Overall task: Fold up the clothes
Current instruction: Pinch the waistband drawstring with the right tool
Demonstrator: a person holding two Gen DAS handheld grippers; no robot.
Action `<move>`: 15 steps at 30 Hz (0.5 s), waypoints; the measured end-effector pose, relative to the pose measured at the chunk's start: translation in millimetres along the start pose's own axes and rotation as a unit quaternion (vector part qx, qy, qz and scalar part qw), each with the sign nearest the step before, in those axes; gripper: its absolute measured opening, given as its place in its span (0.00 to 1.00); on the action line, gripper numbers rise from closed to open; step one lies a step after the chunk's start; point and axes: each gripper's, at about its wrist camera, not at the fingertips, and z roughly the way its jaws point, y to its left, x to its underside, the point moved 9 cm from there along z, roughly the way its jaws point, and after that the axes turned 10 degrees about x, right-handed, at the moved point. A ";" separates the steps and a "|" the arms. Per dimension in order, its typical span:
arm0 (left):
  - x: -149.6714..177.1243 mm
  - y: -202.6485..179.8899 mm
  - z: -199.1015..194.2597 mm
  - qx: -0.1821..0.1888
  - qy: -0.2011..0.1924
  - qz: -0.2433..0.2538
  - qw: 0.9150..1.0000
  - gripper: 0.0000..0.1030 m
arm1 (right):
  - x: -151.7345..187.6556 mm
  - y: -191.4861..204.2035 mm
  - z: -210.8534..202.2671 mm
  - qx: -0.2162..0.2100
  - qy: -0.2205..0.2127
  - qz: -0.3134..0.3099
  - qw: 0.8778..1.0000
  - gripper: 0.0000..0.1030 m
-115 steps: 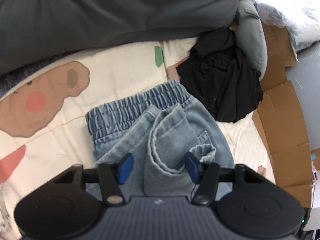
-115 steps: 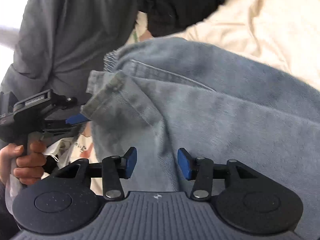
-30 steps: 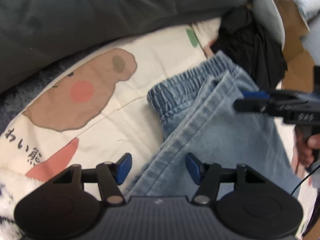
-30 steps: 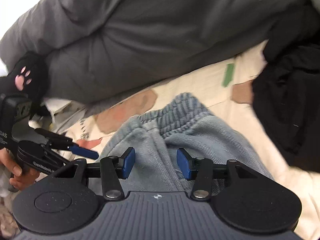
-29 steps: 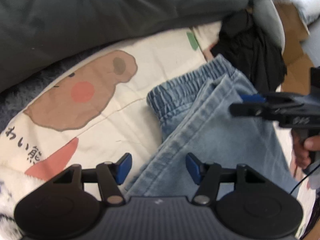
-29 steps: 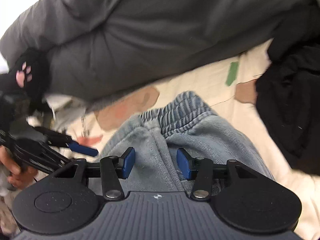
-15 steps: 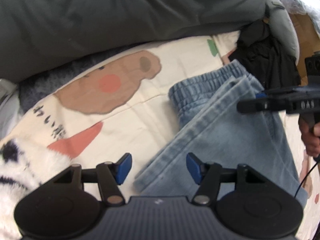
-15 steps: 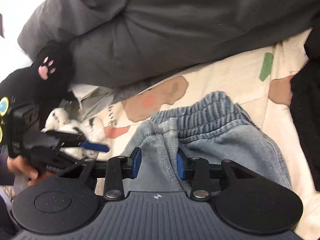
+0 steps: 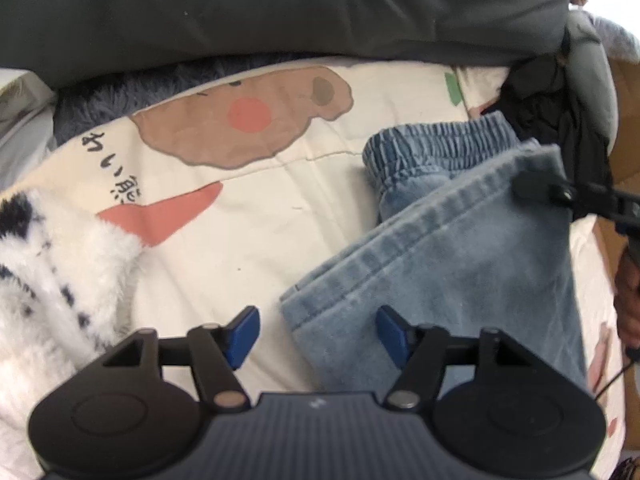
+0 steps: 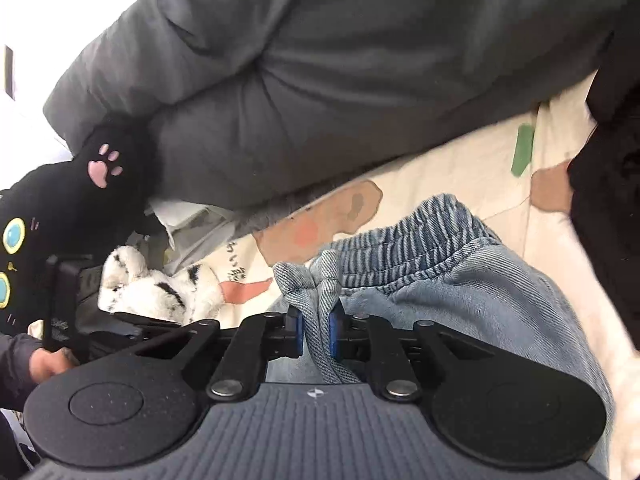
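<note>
The jeans (image 9: pixel 460 248) lay folded on your bed (image 9: pixel 256 216) beside a black garment (image 9: pixel 560 120). Your right gripper (image 10: pixel 316 334) had just closed its fingers on the denim hem; your left gripper (image 9: pixel 318 330) hung open over a corner.

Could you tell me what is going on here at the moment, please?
A person is folding a pair of light blue jeans on a bed sheet printed with a cartoon bear, using a hand-held gripper in each hand. The right gripper has just been closing and now pinches a fold of the denim near the waistband. The left gripper is open over the hem corner of the jeans, gripping nothing. A dark grey duvet lies behind.
</note>
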 end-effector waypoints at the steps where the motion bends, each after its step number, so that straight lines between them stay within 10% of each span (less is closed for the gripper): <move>1: -1.1 0.1 -0.6 0.009 -0.007 -0.005 1.000 0.66 | 0.1 0.5 -5.7 0.005 -0.004 -0.003 1.000 0.10; 15: -3.0 -17.0 29.3 0.156 -0.044 -0.097 0.982 0.68 | 17.4 -54.4 -42.7 0.075 -0.022 0.048 0.996 0.10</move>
